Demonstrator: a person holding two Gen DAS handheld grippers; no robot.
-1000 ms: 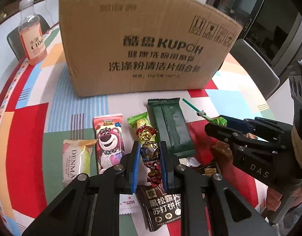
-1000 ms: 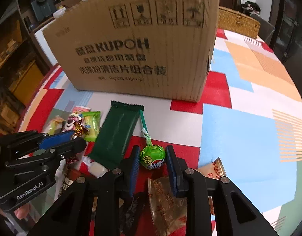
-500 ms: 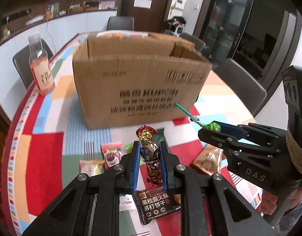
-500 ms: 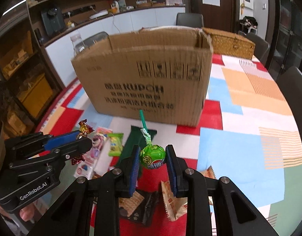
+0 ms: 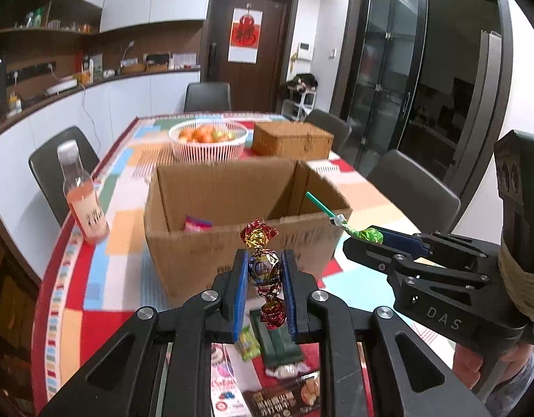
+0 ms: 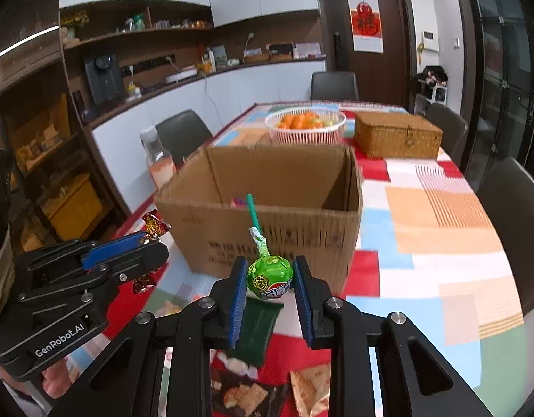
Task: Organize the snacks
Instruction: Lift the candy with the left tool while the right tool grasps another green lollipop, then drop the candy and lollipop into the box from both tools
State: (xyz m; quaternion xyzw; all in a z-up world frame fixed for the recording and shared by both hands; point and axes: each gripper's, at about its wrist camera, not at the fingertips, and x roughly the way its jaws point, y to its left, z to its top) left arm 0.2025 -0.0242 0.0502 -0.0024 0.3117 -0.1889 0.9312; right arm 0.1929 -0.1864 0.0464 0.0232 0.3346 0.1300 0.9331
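Two hand-held grippers hover above a table covered in a cloth of red, blue, orange and white blocks. The left gripper has its blue-padded jaws closed on a foil-wrapped candy, red and gold with twisted ends standing above and below the pads. The right gripper has its jaws closed on the round green head of a lollipop, whose green stick points up and away toward the far side.

Just beyond both grippers stands an open cardboard box with printed lettering on its near wall; a pink packet shows inside it at the left.

Below the grippers, on the near part of the table, lie more snacks: a dark green wrapper, a small light green packet and a dark biscuit pack.

To the left of the box stands a bottle of pinkish drink. Behind the box are a white basket of oranges and a woven lidded box.
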